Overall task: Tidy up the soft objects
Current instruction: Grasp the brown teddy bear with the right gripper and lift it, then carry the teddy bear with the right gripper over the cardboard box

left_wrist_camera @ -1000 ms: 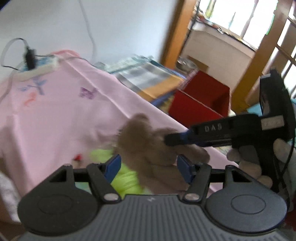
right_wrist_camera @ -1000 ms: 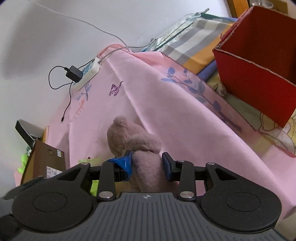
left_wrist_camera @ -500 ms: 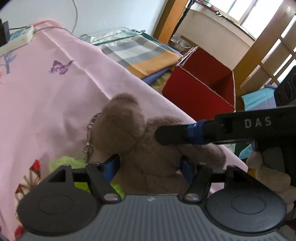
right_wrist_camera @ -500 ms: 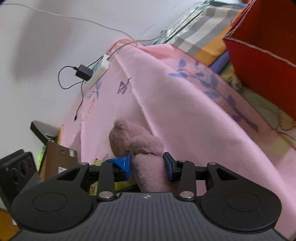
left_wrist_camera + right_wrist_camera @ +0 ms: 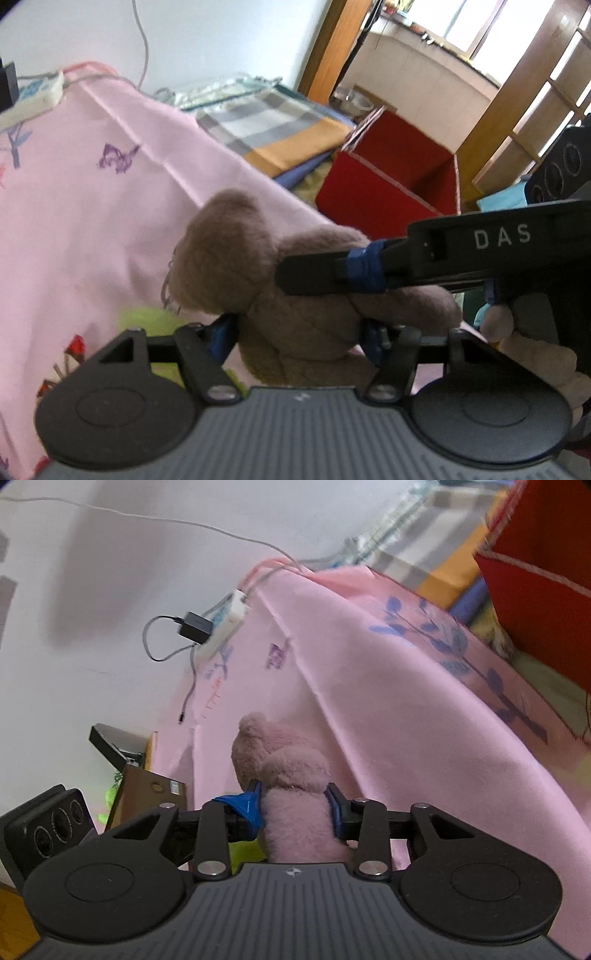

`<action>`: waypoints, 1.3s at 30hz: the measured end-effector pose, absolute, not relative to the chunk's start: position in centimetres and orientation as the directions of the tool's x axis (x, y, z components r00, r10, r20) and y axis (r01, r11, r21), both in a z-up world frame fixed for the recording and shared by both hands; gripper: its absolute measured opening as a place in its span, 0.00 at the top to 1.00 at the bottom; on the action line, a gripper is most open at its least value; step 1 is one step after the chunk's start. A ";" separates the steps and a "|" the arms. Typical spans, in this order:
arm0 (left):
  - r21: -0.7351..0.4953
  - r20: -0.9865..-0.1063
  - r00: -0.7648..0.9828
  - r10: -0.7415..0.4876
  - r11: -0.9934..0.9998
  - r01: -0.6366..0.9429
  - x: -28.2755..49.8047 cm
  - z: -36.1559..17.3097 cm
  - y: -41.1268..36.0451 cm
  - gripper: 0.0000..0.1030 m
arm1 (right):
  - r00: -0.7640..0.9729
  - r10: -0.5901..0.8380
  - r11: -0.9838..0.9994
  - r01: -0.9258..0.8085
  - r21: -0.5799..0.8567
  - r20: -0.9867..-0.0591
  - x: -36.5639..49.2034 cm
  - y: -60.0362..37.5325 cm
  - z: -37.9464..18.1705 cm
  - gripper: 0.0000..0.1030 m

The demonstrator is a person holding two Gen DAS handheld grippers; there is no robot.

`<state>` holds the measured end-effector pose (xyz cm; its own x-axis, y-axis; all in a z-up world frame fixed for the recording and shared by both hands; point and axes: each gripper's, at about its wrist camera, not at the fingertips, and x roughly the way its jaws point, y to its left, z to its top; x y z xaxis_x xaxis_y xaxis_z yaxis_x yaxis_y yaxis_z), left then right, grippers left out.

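A brown plush bear point(image 5: 258, 280) is held in the air over the pink cloth point(image 5: 92, 206) by both grippers. My left gripper point(image 5: 299, 336) is shut on the bear's body from below. My right gripper point(image 5: 293, 805) is shut on the bear's limb; in the left wrist view its black finger point(image 5: 332, 269) crosses in from the right. In the right wrist view the bear point(image 5: 280, 771) looks pinkish, its head pointing away. A red open box point(image 5: 391, 184) stands beyond the bear to the right.
A folded plaid blanket point(image 5: 269, 129) lies behind the red box point(image 5: 543, 568). A white power strip with a black charger point(image 5: 218, 627) lies at the cloth's far edge. A green soft thing point(image 5: 147, 321) lies under the bear. A cardboard box point(image 5: 147, 794) sits lower left.
Both grippers have carried the bear up and toward the red box, which now looks closer. Both stay shut on the bear.
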<state>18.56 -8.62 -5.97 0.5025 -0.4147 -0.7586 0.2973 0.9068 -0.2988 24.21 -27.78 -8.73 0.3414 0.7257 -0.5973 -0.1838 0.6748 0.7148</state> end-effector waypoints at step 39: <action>-0.202 -0.597 0.784 -0.171 0.978 0.059 3.9 5.4 17.3 0.38 | 0.282 0.850 0.523 -0.557 0.645 -0.446 13.9 -1.1 2.2 0.81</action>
